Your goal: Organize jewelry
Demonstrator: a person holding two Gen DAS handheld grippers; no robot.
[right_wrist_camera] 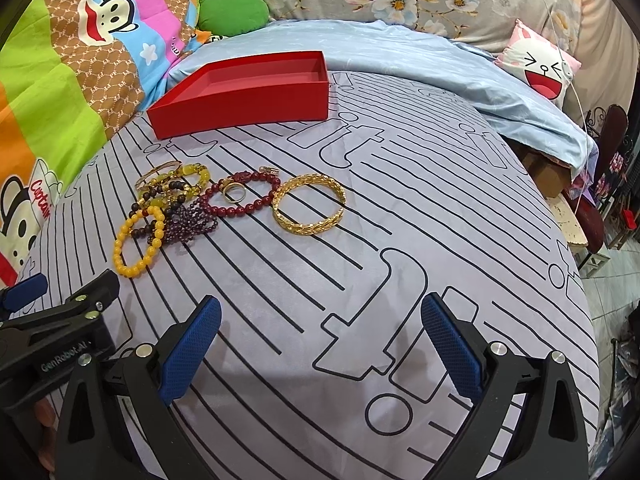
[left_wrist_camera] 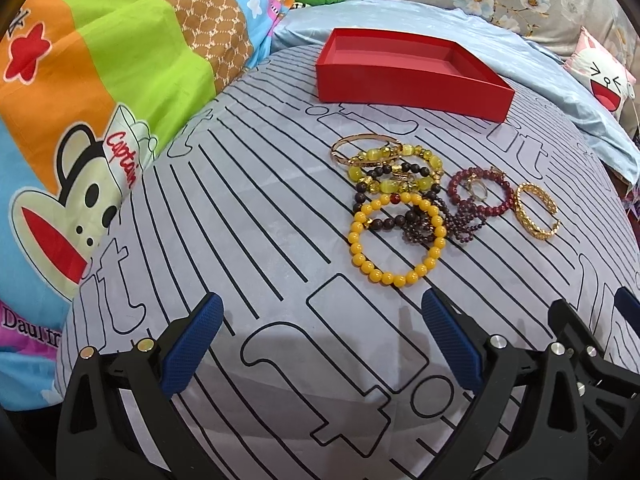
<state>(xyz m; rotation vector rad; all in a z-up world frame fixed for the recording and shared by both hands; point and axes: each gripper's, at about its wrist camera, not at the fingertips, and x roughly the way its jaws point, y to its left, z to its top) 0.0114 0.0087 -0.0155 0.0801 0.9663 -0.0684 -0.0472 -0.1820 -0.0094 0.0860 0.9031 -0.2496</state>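
An empty red box [left_wrist_camera: 412,70] [right_wrist_camera: 244,94] lies on the striped grey bedcover. In front of it sits a pile of jewelry: a yellow bead bracelet [left_wrist_camera: 394,240] [right_wrist_camera: 136,242], a yellow-green and dark bead bracelet [left_wrist_camera: 394,172] [right_wrist_camera: 176,184], a thin gold bangle [left_wrist_camera: 360,146], dark purple beads [left_wrist_camera: 460,220] [right_wrist_camera: 192,224], a red bead bracelet [left_wrist_camera: 480,192] [right_wrist_camera: 240,196] with a gold ring [right_wrist_camera: 234,192] inside, and a wide gold bangle [left_wrist_camera: 536,210] [right_wrist_camera: 308,204]. My left gripper [left_wrist_camera: 322,340] is open and empty, short of the pile. My right gripper [right_wrist_camera: 320,344] is open and empty.
A colourful cartoon quilt [left_wrist_camera: 80,100] is bunched at the left. A light blue sheet [right_wrist_camera: 420,64] and a white face pillow [right_wrist_camera: 540,64] lie behind the box. The bed edge drops off at the right, with furniture [right_wrist_camera: 600,200] beyond.
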